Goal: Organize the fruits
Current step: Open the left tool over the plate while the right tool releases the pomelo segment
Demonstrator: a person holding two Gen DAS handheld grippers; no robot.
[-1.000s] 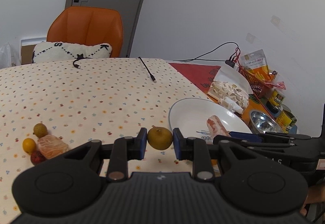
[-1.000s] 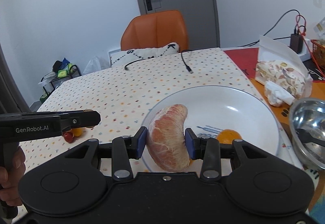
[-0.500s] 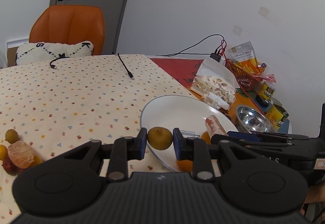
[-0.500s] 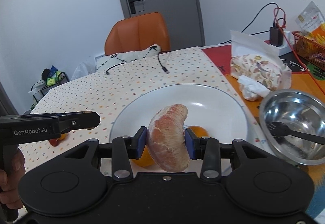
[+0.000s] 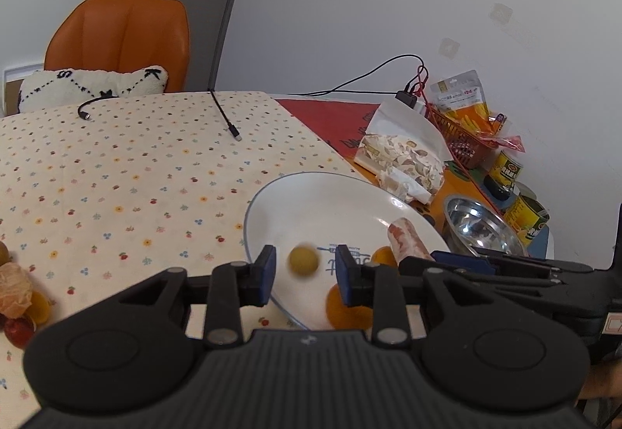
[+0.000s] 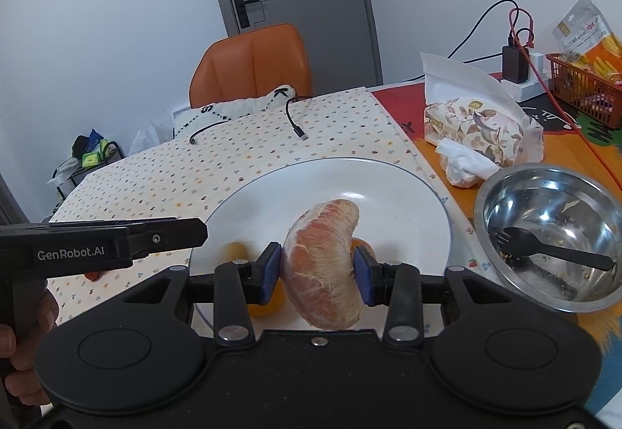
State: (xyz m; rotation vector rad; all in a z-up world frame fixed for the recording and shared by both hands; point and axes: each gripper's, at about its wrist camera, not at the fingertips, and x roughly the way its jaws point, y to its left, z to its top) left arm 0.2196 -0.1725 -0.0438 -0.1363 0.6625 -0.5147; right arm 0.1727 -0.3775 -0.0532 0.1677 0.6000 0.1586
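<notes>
My left gripper (image 5: 305, 269) is open over the near rim of the white plate (image 5: 311, 203). A small yellow-brown fruit (image 5: 303, 261), blurred, is between its pads without touching them, over the plate. My right gripper (image 6: 317, 269) is shut on a peeled pomelo segment (image 6: 322, 261) above the same plate (image 6: 350, 188). An orange (image 5: 344, 310) lies in the plate near its front; another orange (image 5: 383, 256) sits by the segment (image 5: 406, 240). The small fruit shows blurred in the right wrist view (image 6: 235, 249).
More fruit lies at the table's left edge: a peeled segment (image 5: 13, 289), an orange (image 5: 39, 308), a red fruit (image 5: 17, 330). A steel bowl (image 6: 552, 230) with a black fork, a tissue pack (image 6: 478, 129), cans (image 5: 525, 219), a red basket (image 6: 583, 94) and cables crowd the right.
My left gripper opened and let go of the small yellow-brown fruit, which is dropping toward the plate. Both grippers moved a little further over the plate; the right still holds the segment.
</notes>
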